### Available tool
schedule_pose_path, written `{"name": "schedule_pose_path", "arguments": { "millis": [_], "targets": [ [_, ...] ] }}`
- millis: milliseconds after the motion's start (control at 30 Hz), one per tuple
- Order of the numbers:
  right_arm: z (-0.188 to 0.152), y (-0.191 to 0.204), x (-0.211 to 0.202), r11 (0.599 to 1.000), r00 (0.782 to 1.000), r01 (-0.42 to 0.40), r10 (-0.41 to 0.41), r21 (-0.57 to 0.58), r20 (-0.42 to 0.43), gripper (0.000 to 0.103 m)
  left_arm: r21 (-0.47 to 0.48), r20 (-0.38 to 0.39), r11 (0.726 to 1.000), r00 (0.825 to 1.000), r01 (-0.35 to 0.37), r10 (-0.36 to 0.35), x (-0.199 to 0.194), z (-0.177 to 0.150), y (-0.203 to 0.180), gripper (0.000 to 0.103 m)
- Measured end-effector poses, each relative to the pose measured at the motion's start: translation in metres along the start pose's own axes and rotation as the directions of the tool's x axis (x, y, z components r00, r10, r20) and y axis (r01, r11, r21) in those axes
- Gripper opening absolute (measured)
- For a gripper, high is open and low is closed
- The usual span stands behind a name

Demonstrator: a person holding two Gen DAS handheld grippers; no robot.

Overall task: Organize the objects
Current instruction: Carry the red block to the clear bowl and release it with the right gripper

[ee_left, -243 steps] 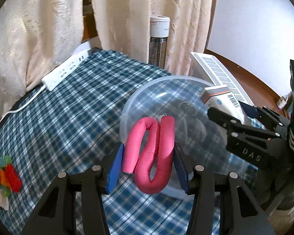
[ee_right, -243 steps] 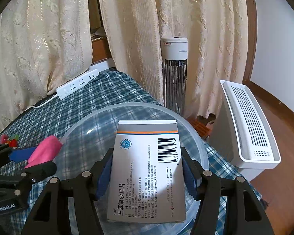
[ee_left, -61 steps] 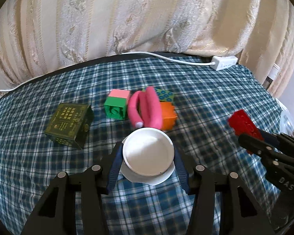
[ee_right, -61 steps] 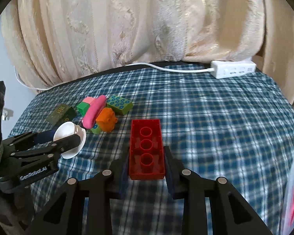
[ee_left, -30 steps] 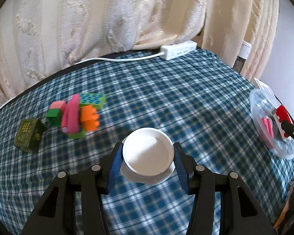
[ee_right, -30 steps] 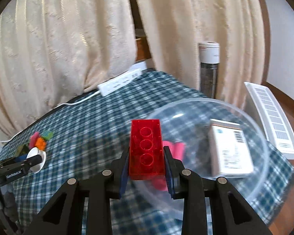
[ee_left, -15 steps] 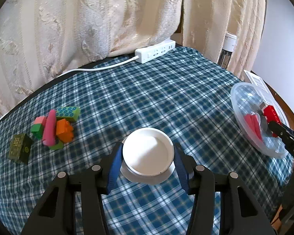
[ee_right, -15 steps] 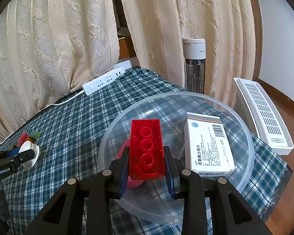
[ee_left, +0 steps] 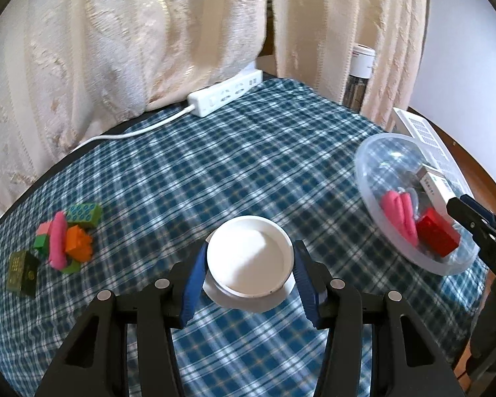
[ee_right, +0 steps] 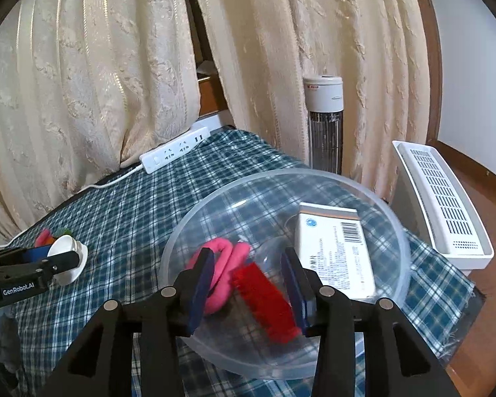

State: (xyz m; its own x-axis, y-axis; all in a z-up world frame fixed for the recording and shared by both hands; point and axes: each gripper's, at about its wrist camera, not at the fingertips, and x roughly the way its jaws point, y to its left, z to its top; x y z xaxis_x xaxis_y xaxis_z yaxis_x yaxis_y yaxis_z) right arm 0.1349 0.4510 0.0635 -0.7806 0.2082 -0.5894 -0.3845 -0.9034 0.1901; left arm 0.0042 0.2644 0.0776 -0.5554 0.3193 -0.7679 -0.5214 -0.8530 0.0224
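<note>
My left gripper (ee_left: pixel 249 281) is shut on a small white bowl (ee_left: pixel 249 261) and holds it above the plaid tablecloth. A clear plastic bowl (ee_right: pixel 188 241) stands at the table's right end. In it lie a pink foam curl (ee_right: pixel 225 264), a white medicine box (ee_right: pixel 334 248) and a red brick (ee_right: pixel 264 301). My right gripper (ee_right: pixel 248 287) is open over the clear bowl, and the red brick lies blurred between its spread fingers. The clear bowl also shows in the left wrist view (ee_left: pixel 370 172), with the red brick (ee_left: pixel 438 236) inside.
A pile of toy bricks with a pink foam piece (ee_left: pixel 58 244) and a dark green box (ee_left: pixel 21 273) lie at the table's left. A white power strip (ee_left: pixel 225 96) lies at the back edge. A white heater (ee_right: pixel 439 198) and a tower fan (ee_right: pixel 324 122) stand beyond the table.
My right gripper has opened and let the red brick go into the clear bowl. My left gripper has carried the white bowl rightward, toward the clear bowl.
</note>
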Motion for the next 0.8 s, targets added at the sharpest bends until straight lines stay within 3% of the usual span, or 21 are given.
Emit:
{"name": "schedule_pose_path", "arguments": {
  "millis": [133,267,800],
  "targets": [
    [0.000,-0.011,-0.006,1.000,1.000,0.008,-0.008,0.020,0.025,0.059,0.030,0.001,0.999,1.000,0.030,-0.030,0.004,0.010,-0.021,0.052],
    [0.001,-0.021,-0.010,0.999,0.999,0.014,-0.015,0.038,0.038,0.062,0.072,0.007,0.995,0.998,0.068,-0.069,0.008,0.023,-0.047,0.052],
    [0.003,-0.056,-0.005,0.994,0.999,0.008,-0.012,0.108,0.032,0.064,0.167,0.001,0.970,0.984,0.176,-0.179,0.048,0.067,-0.124,0.052]
  ]
}}
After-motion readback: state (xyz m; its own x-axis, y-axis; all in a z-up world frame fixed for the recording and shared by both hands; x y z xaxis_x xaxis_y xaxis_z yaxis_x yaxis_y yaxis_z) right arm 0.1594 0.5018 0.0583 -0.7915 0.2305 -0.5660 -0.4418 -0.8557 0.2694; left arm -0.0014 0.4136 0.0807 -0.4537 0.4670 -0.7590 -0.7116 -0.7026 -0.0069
